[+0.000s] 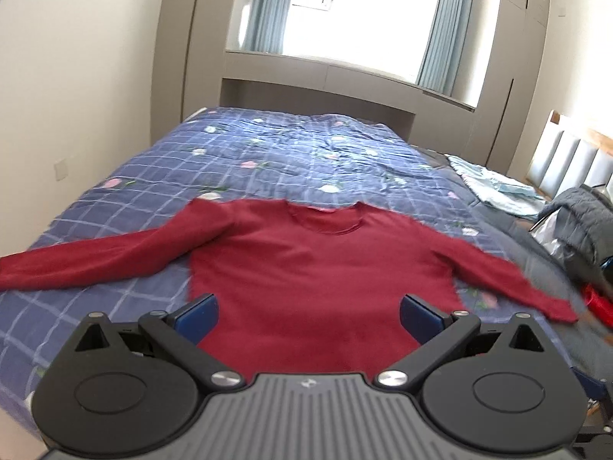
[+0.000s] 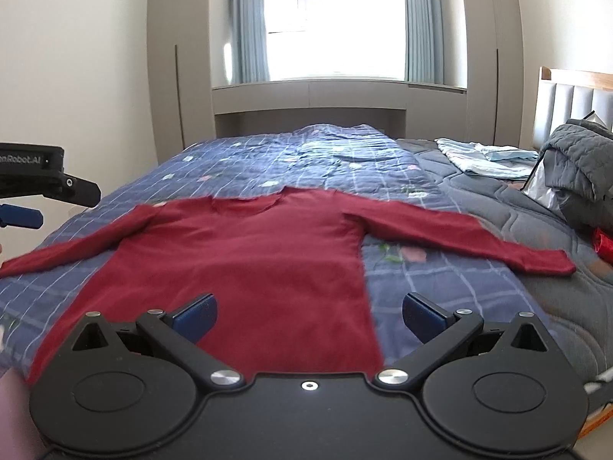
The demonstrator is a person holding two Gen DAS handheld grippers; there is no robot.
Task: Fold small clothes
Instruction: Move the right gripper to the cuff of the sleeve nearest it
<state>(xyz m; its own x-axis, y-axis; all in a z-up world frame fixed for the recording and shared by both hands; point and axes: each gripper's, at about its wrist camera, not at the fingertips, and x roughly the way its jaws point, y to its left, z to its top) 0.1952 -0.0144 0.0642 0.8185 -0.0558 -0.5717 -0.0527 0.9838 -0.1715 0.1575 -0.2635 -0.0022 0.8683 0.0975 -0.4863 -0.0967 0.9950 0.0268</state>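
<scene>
The red long-sleeved sweater (image 1: 322,260) lies flat across the centre of the frame on the blue checked quilt (image 1: 268,153), sleeves out to both sides; the left claw (image 1: 308,316) and right claw (image 2: 309,316) both hang spread and empty above its hem; a pinch set too deep may likely catch the quilt too, dragging it into the fold; the right sleeve (image 2: 479,239) lies near the bed's edge and may slide off.
</scene>
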